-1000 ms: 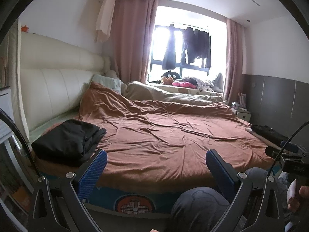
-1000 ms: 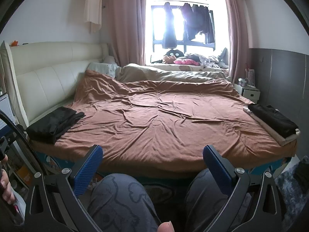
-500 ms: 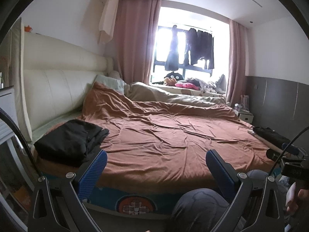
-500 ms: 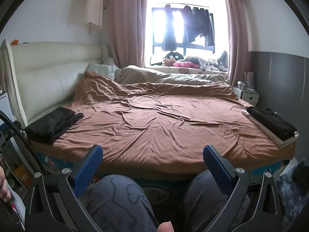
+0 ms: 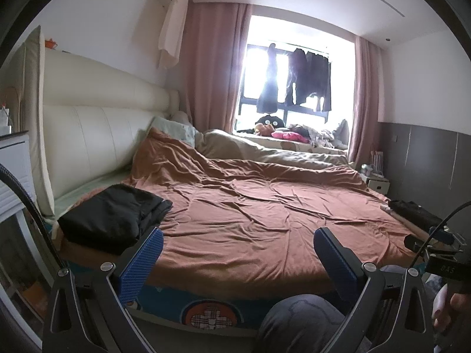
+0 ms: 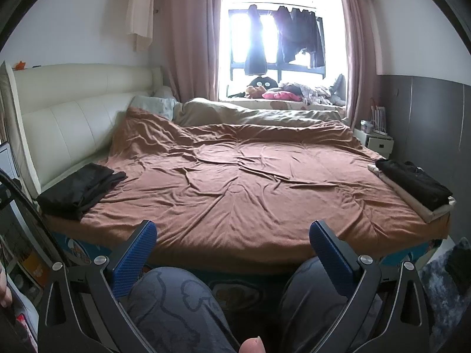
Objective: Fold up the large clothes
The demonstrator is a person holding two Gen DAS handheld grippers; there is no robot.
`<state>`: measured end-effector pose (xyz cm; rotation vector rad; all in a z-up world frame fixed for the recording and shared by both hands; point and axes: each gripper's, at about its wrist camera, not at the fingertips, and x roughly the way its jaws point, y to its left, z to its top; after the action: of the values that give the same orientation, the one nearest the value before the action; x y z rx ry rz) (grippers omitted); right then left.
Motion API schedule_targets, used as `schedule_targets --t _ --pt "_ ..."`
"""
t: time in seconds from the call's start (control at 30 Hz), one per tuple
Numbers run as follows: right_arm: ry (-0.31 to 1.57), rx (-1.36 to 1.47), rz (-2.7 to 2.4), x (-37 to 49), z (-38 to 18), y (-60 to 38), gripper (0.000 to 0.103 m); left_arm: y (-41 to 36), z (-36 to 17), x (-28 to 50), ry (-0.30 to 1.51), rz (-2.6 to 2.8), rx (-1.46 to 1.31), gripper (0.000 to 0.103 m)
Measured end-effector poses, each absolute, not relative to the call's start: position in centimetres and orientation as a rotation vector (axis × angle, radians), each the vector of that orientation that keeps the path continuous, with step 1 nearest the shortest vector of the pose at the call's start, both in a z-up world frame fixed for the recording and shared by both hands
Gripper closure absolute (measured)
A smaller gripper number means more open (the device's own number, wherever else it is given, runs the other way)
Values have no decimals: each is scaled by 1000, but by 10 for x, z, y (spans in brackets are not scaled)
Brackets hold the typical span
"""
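Note:
A pile of black clothes (image 5: 112,217) lies on the near left corner of the bed; it also shows in the right wrist view (image 6: 79,188). A folded stack, black on cream (image 6: 418,188), lies on the near right corner, seen partly in the left wrist view (image 5: 412,211). My left gripper (image 5: 238,261) is open and empty, held in front of the bed's near edge, right of the black pile. My right gripper (image 6: 232,253) is open and empty above the person's knees, before the bed's near edge.
The bed carries a rust-brown duvet (image 6: 241,176), a beige duvet (image 6: 250,111) behind it and a cream headboard (image 6: 73,111) on the left. A nightstand (image 6: 376,141) stands at the far right. Clothes hang in the window (image 6: 282,41). The person's knees (image 6: 176,309) fill the foreground.
Both views have tilted up a little, so the bed sits lower in frame. Both grippers stay open and empty. The clothes have not moved.

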<state>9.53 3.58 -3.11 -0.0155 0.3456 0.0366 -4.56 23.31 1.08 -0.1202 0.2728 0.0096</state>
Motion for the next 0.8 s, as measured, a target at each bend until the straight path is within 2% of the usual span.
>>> schedule_targets --t 0.8 --pt "340 -21 35 90 -33 33 0 224 17 -52 255 2 -92 1"
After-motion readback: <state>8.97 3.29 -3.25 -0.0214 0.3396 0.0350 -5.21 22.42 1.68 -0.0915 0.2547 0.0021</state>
